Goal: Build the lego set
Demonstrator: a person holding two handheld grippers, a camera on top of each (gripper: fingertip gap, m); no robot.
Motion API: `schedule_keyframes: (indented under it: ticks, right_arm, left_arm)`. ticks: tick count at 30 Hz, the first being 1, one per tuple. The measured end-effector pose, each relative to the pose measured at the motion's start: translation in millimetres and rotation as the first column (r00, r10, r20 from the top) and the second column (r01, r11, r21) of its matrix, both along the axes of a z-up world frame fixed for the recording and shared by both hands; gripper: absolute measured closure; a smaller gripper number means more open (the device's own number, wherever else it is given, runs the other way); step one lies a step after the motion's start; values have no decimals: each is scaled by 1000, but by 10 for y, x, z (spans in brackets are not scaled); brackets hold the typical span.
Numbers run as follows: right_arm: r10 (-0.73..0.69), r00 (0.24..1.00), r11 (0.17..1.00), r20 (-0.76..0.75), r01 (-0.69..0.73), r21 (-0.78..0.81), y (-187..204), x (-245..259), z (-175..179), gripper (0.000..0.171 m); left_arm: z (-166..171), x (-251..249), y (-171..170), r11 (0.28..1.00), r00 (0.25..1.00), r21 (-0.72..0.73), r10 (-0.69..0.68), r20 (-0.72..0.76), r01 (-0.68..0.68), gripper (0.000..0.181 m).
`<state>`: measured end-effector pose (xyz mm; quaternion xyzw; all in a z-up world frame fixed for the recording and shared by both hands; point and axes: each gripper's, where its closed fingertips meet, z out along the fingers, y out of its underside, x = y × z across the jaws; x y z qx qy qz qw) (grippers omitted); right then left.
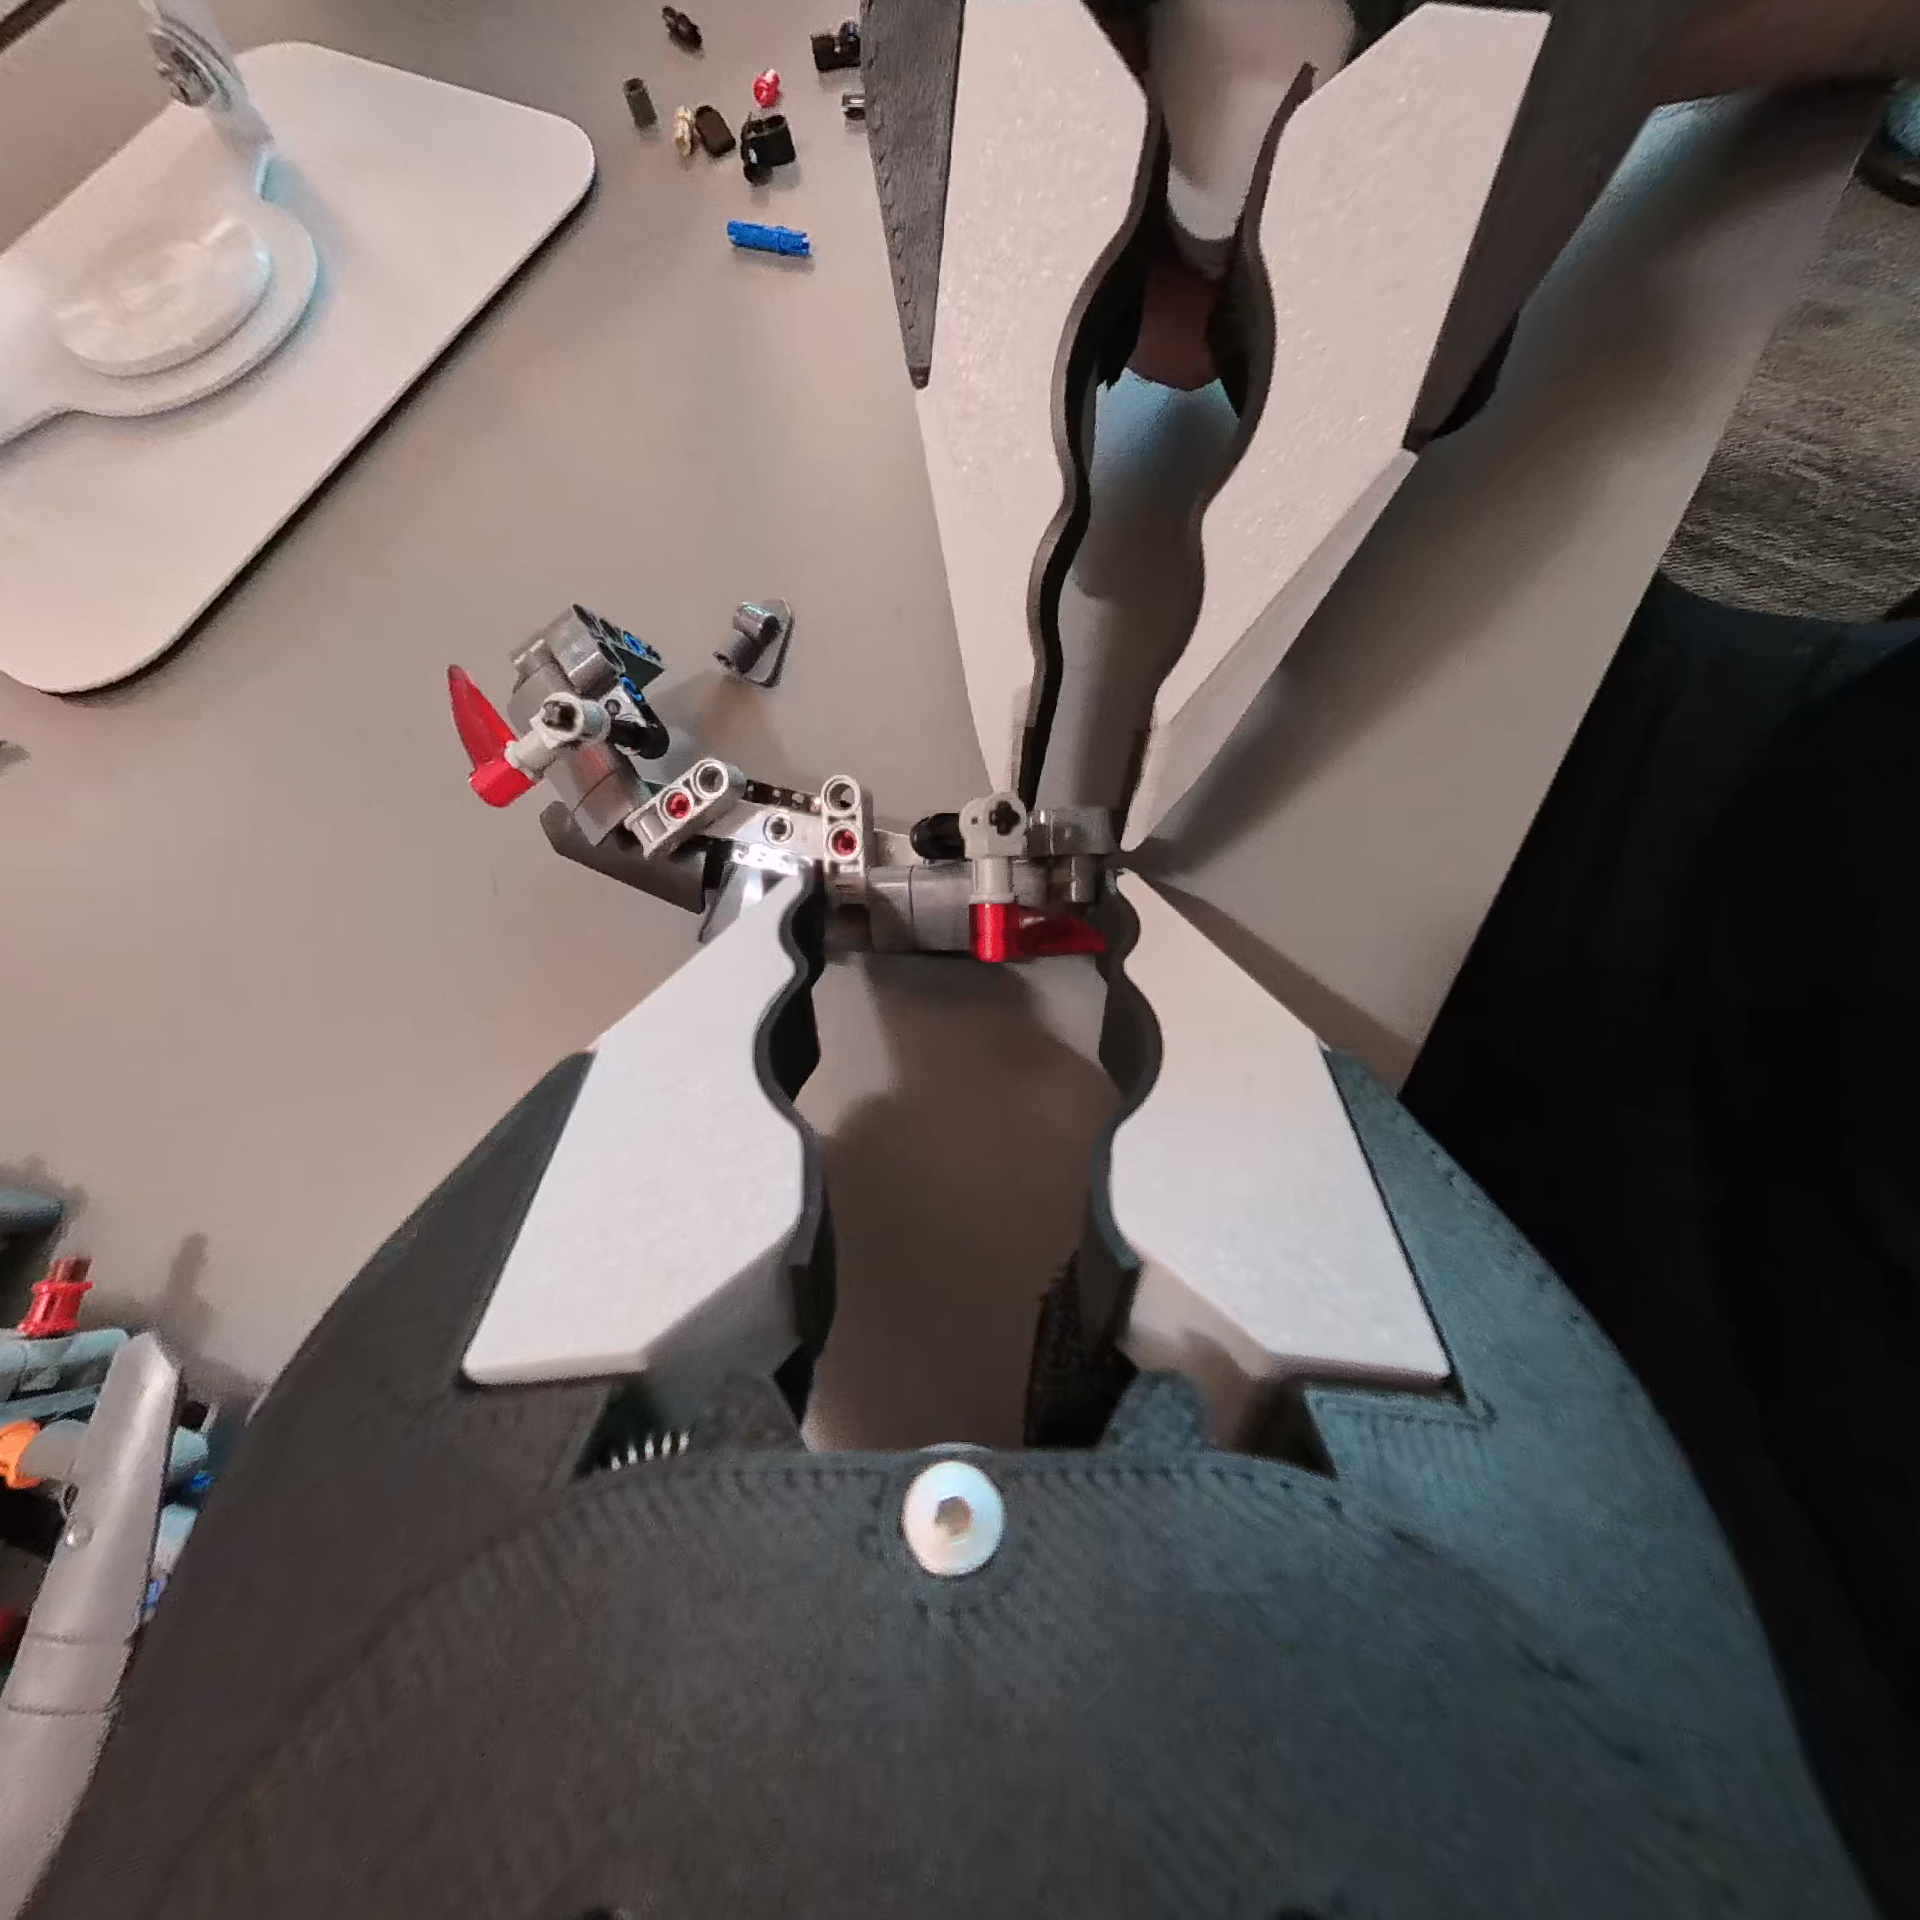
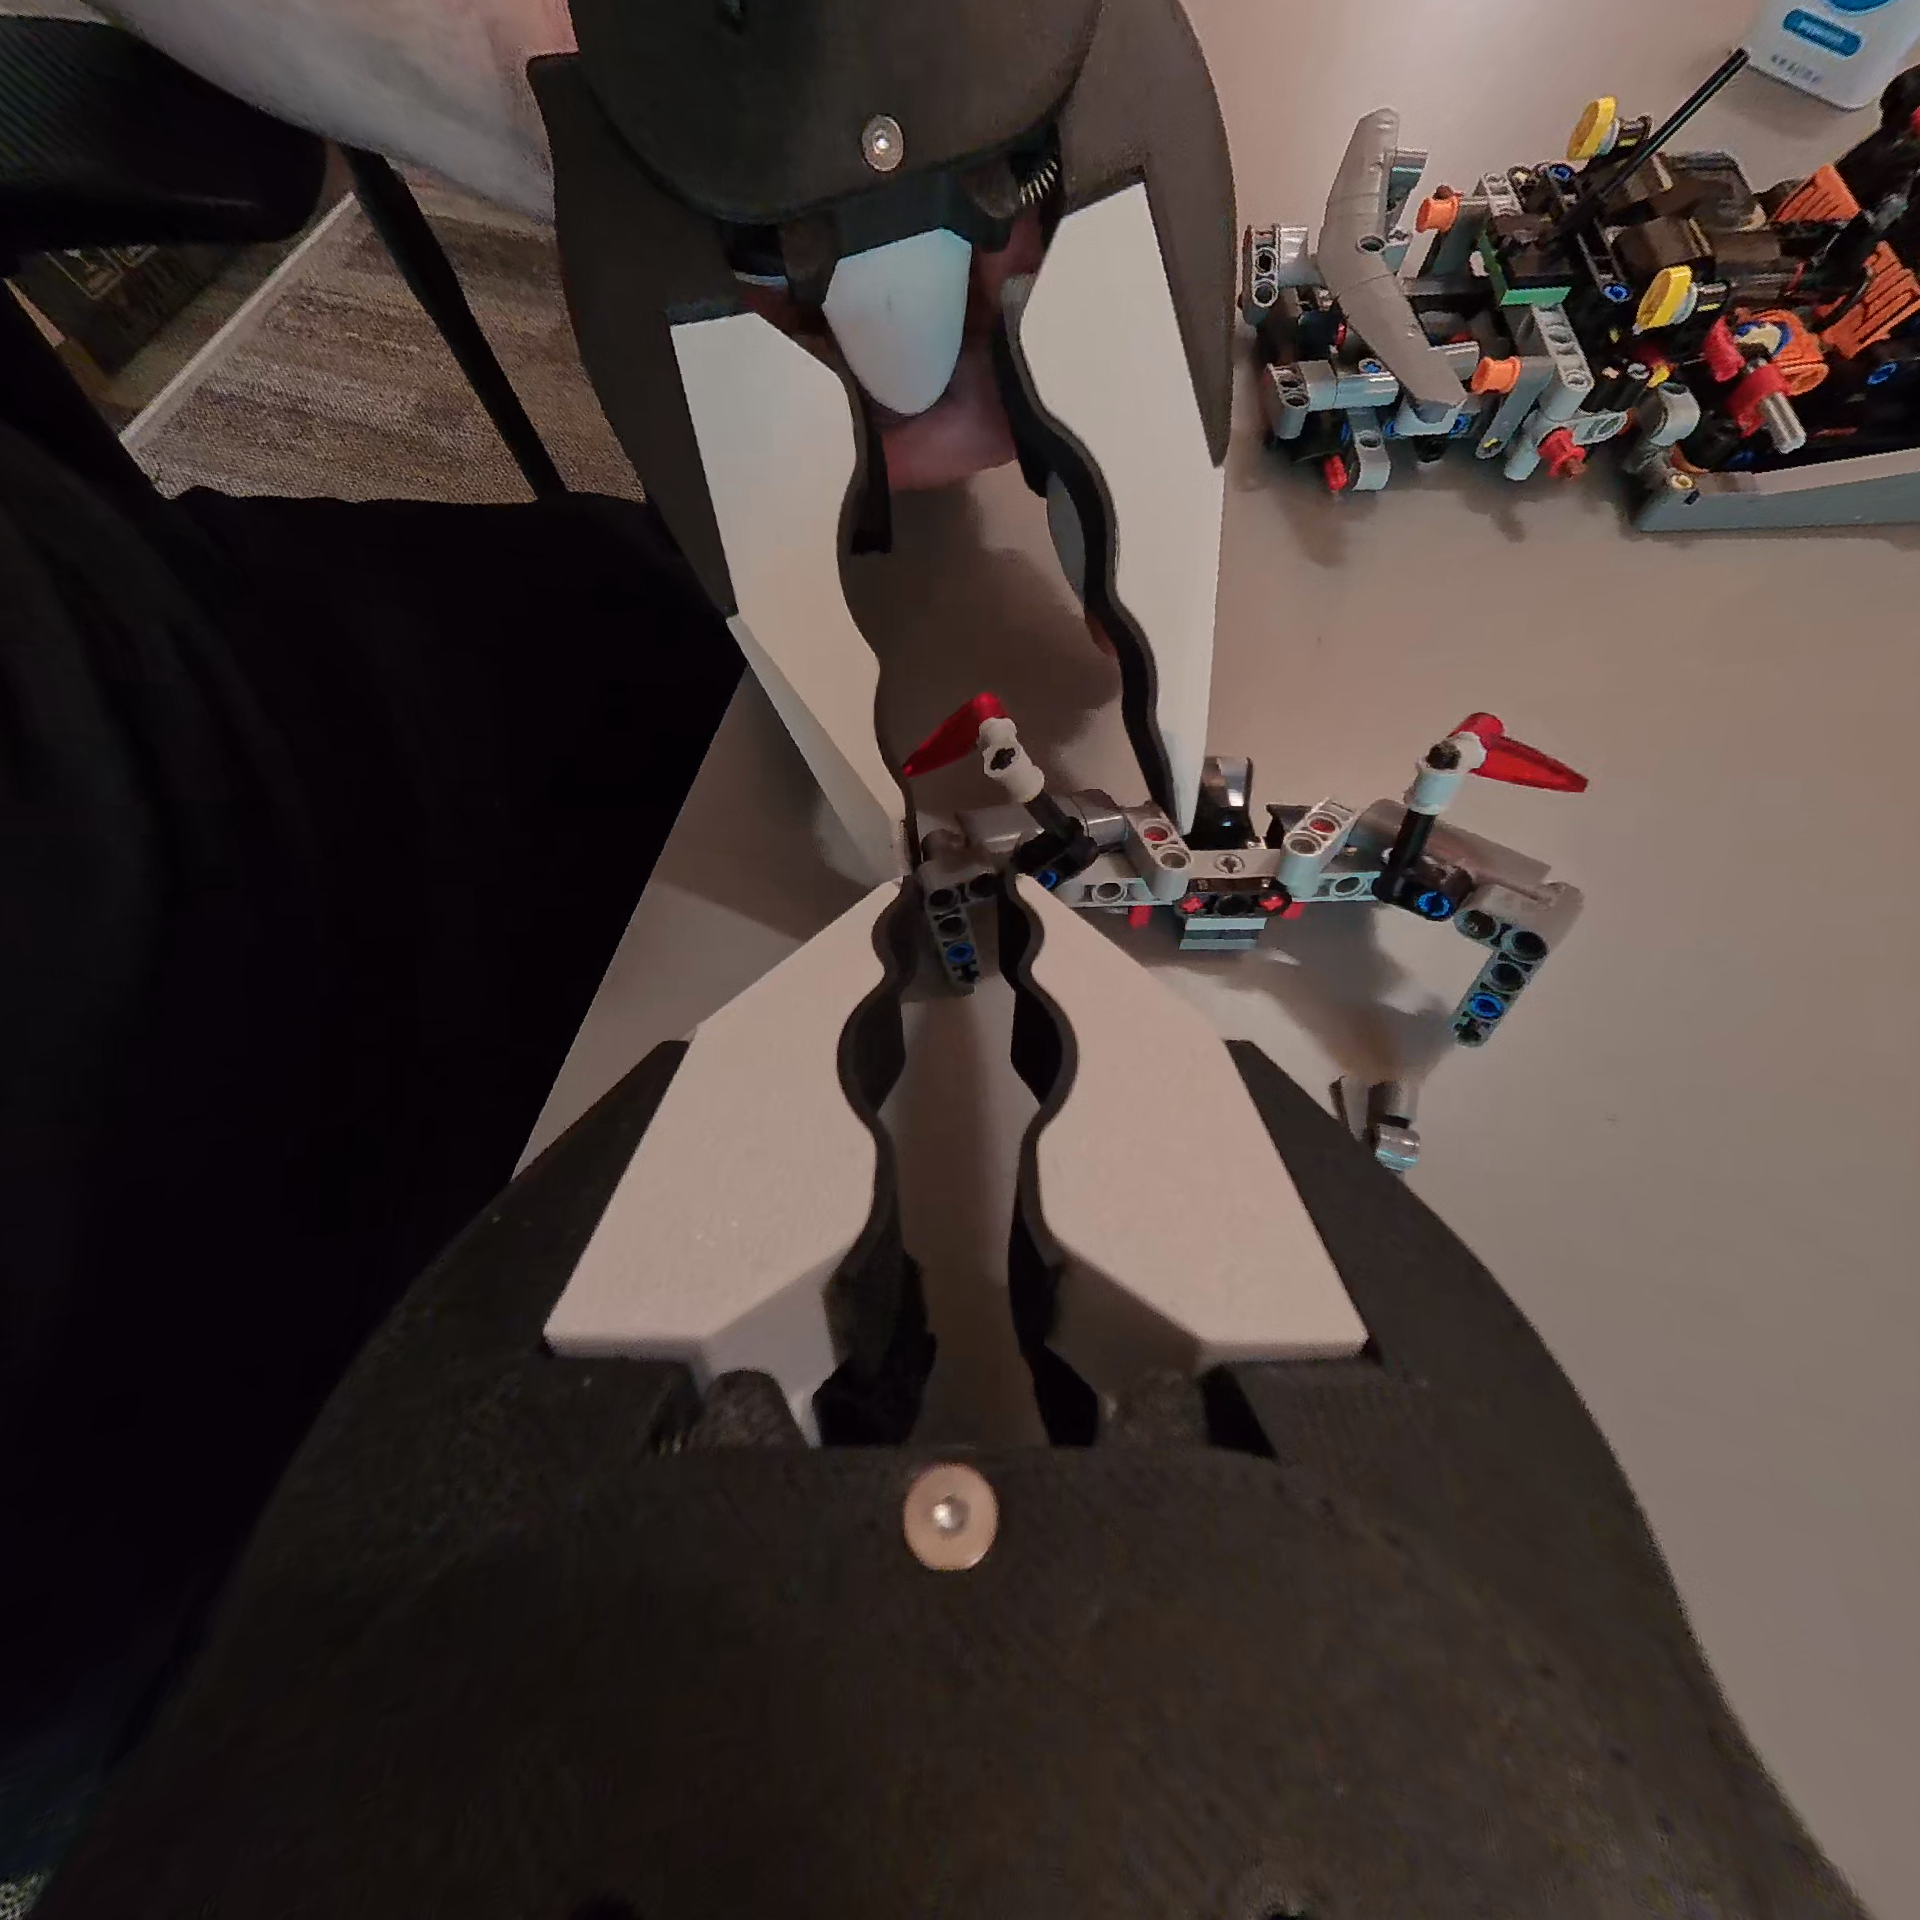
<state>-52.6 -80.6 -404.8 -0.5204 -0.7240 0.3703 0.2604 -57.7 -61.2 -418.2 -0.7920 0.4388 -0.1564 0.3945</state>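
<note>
A small grey lego assembly with two red pointed pieces is held just above the grey table. My left gripper is shut on its right section, by the second red piece. My right gripper comes from the far side and pinches the end. In the right wrist view, my right gripper is shut on the grey end beam with blue pins of the assembly. The left gripper reaches in from above.
A white tray lies at the far left. Loose pieces lie beyond: a blue pin, black parts, a small grey part. A large built model stands at the far right. The table edge is close. Left and right tips are no more than a few centimetres apart.
</note>
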Motion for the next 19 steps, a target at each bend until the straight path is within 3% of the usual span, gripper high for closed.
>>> schedule_keyframes:
  ticks: [19]
  right_arm:
    - [-12,999,1000,32,13,-19,16,34,2,160]
  left_arm:
    - [16,23,12,998,992,48,-40,-116,46,133]
